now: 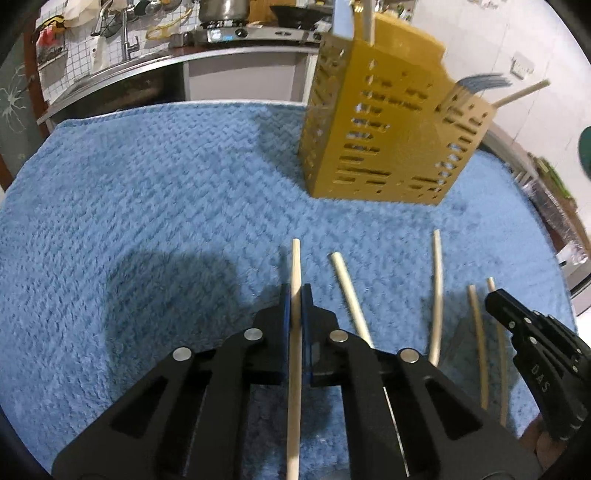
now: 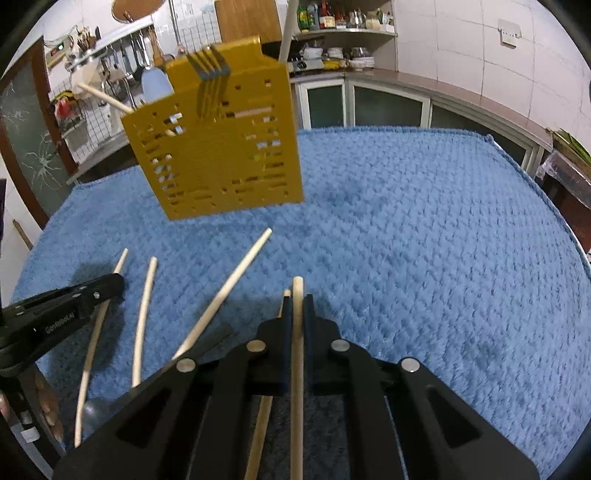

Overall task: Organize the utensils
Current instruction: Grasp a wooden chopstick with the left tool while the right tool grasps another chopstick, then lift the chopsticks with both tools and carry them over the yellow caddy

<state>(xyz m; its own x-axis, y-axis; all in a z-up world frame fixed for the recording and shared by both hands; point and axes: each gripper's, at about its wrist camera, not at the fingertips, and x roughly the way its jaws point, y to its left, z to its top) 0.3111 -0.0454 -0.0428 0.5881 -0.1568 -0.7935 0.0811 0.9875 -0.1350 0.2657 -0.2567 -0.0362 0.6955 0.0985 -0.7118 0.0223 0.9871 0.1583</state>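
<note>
A yellow perforated utensil holder [image 1: 388, 122] stands on the blue towel [image 1: 147, 203], with a fork [image 1: 476, 83], a knife blade and chopsticks in it. It also shows in the right wrist view [image 2: 221, 140]. My left gripper [image 1: 296, 295] is shut on a pale chopstick [image 1: 295, 266]. My right gripper [image 2: 297, 306] is shut on another chopstick [image 2: 297, 291]. Several loose chopsticks [image 1: 437, 295] lie on the towel between the grippers, and show in the right wrist view [image 2: 146, 306]. The right gripper shows at the left view's right edge [image 1: 517, 325].
A kitchen counter with sink and stove [image 1: 221, 35] runs behind the towel. Cabinets and a shelf of bottles [image 2: 340, 22] are at the back right. The towel [image 2: 424, 240] spreads wide to the right.
</note>
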